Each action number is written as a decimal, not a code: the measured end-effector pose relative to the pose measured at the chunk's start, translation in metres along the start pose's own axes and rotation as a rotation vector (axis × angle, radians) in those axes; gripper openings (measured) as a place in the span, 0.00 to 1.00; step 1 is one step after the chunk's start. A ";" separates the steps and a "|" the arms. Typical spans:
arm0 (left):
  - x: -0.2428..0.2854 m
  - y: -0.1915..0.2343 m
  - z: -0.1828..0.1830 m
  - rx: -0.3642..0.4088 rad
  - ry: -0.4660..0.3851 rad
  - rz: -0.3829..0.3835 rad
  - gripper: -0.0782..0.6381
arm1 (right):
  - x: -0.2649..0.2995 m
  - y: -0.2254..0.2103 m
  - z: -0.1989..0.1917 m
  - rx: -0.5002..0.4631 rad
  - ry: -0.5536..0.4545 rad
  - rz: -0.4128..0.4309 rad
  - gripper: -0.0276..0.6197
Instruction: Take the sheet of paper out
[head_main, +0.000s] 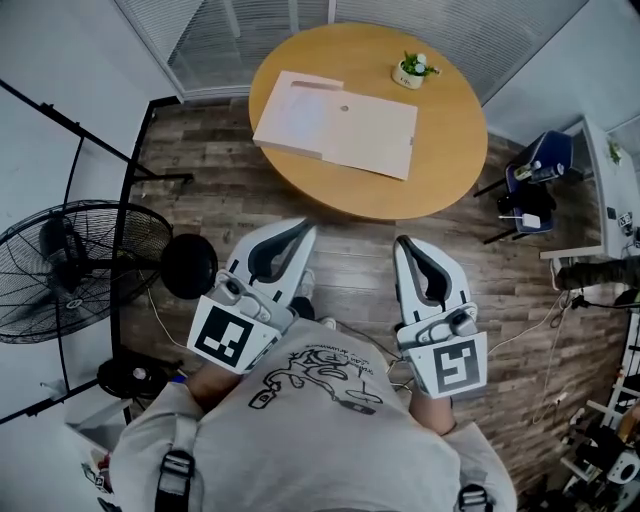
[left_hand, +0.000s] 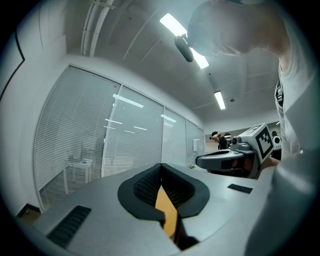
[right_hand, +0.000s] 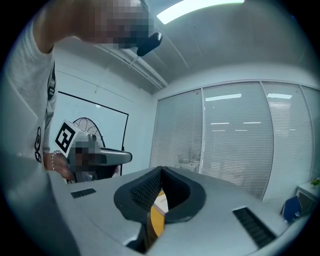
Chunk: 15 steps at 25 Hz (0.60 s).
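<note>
A large flat beige envelope (head_main: 335, 125) with its flap folded open lies on the round wooden table (head_main: 440, 150). I cannot make out a separate sheet of paper. Both grippers are held level near the person's body, over the wooden floor and short of the table's near edge. In the head view my left gripper (head_main: 303, 230) is shut and empty, and my right gripper (head_main: 404, 243) is shut and empty. In the left gripper view the pads (left_hand: 150, 187) meet, with a strip of table (left_hand: 167, 210) showing below them. The right gripper view shows the same closed tips (right_hand: 161, 170).
A small potted plant (head_main: 412, 70) stands at the table's far right. A black floor fan (head_main: 60, 265) and a black frame stand to the left, with a round black base (head_main: 188, 265) near my left gripper. A blue chair (head_main: 540, 160) and cables lie to the right.
</note>
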<state>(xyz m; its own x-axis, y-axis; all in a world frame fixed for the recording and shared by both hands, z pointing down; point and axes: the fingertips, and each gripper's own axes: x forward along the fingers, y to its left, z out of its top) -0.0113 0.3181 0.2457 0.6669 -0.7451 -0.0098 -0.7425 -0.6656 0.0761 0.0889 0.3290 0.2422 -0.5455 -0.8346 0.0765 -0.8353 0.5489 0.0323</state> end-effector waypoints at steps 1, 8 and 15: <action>0.002 0.004 0.000 -0.002 0.002 0.001 0.14 | 0.005 -0.001 0.000 0.000 0.000 0.001 0.05; 0.014 0.034 0.002 -0.008 0.008 0.002 0.14 | 0.038 -0.005 0.004 -0.003 0.006 -0.001 0.05; 0.026 0.065 0.003 -0.011 0.004 -0.008 0.14 | 0.070 -0.008 0.006 -0.004 0.006 -0.010 0.05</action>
<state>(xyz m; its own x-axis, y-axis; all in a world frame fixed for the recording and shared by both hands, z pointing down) -0.0422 0.2559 0.2473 0.6729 -0.7397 -0.0061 -0.7366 -0.6708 0.0866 0.0569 0.2657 0.2418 -0.5370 -0.8396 0.0818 -0.8402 0.5410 0.0369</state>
